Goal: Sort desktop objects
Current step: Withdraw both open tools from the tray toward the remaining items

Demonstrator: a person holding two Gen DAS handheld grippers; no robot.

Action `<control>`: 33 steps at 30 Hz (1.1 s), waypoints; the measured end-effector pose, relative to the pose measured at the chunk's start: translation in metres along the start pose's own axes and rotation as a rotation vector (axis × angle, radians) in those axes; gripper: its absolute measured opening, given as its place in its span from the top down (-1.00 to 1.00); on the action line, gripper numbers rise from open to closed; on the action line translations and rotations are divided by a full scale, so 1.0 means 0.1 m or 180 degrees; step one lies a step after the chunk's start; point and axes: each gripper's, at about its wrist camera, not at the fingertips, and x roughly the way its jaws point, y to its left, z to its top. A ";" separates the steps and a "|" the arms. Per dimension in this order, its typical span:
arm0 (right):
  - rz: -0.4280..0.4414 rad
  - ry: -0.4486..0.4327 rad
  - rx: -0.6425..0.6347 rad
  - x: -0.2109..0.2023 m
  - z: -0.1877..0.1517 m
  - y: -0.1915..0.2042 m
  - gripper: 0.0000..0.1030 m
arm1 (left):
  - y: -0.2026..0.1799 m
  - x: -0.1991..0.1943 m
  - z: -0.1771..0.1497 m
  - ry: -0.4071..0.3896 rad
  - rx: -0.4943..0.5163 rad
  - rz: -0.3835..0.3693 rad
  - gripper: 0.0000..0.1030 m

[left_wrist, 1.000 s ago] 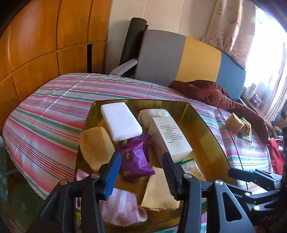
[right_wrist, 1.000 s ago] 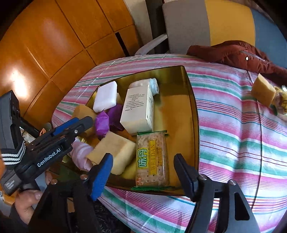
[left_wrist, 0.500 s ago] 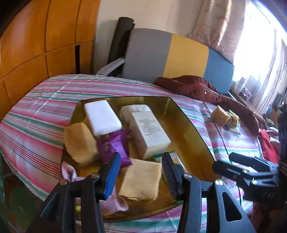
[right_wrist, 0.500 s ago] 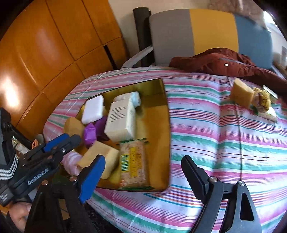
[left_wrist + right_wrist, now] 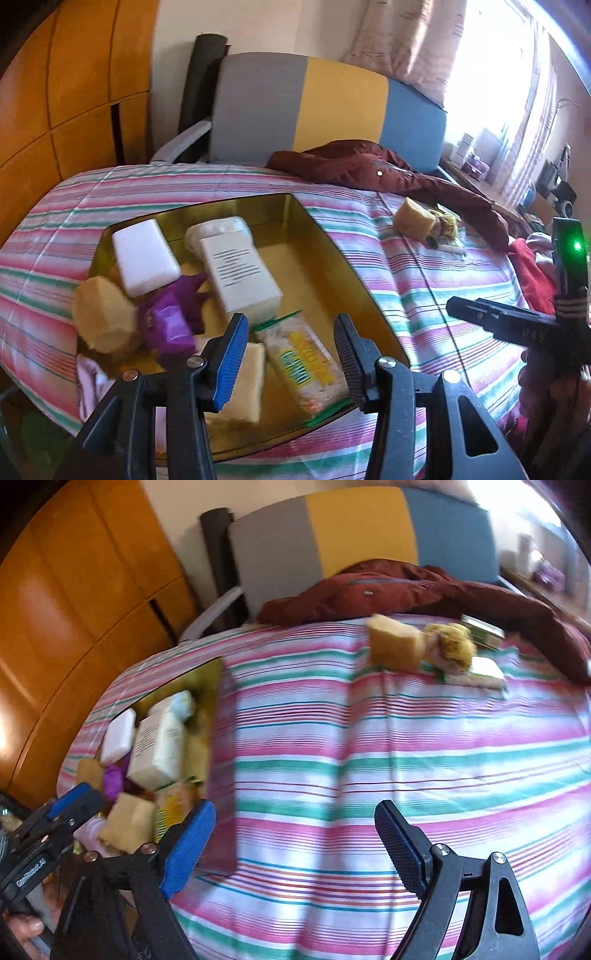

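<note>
Gold tray (image 5: 343, 266), left on the striped surface (image 5: 369, 746): white box (image 5: 240, 273), white block (image 5: 144, 254), purple packet (image 5: 166, 325), cracker pack (image 5: 303, 362), sponges. Far right on the surface: sponge (image 5: 393, 642) beside a yellow tangle (image 5: 448, 644). Left hand-held gripper (image 5: 288, 354): narrowly spread, empty, above the cracker pack. Right hand-held gripper (image 5: 295, 845): widely spread, just opened further, empty.
</note>
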 end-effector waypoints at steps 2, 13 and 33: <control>-0.0061 -0.0019 0.0086 -0.03 0.05 -0.17 -0.72 | -0.07 0.03 0.03 0.0014 0.0044 -0.0035 0.05; -0.0297 -0.0112 0.0407 -0.13 0.34 -0.87 -0.72 | -0.49 0.21 0.15 0.0118 0.0291 -0.0250 0.04; -0.0177 -0.0297 0.0803 0.12 0.96 -1.46 -0.34 | -0.80 0.58 0.23 0.0329 0.0409 -0.0354 0.03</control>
